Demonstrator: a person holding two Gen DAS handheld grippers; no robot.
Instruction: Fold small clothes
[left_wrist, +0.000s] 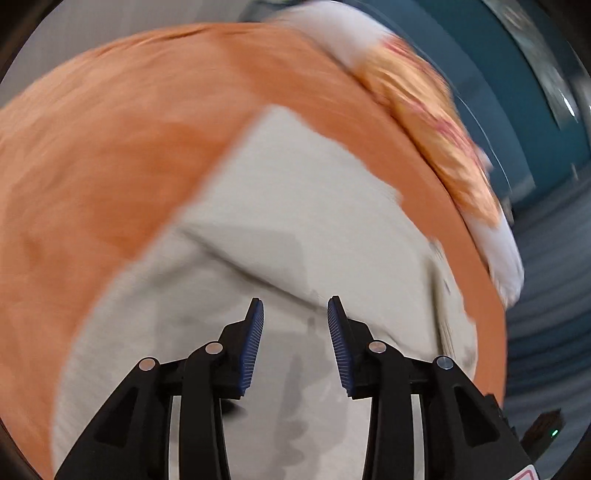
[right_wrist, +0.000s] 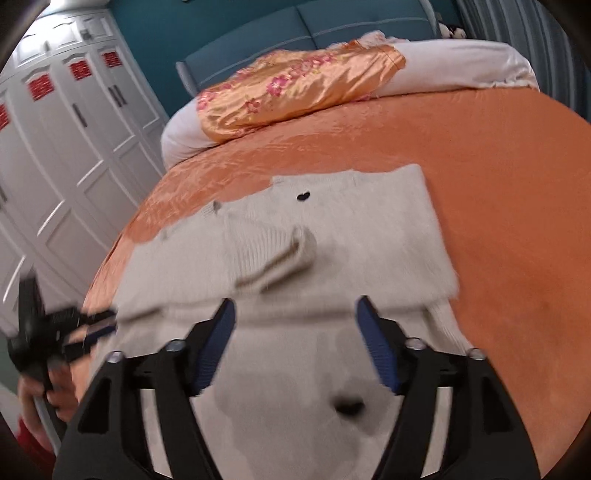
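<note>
A small cream knit sweater (right_wrist: 332, 229) lies spread on an orange bedspread (right_wrist: 498, 221). It has a ribbed collar, small dark marks and a faint grey print. It also fills the left wrist view (left_wrist: 295, 221). My right gripper (right_wrist: 295, 314) is open and empty, just above the sweater's near part. My left gripper (left_wrist: 295, 314) is open and empty above the sweater; it also shows at the sweater's left edge in the right wrist view (right_wrist: 99, 328), blurred, held by a hand.
An orange floral satin pillow (right_wrist: 295, 88) lies on a white bolster (right_wrist: 461, 62) at the head of the bed, against a teal headboard (right_wrist: 332, 26). White wardrobe doors (right_wrist: 74, 147) stand left of the bed. The bed's left edge drops off near the left gripper.
</note>
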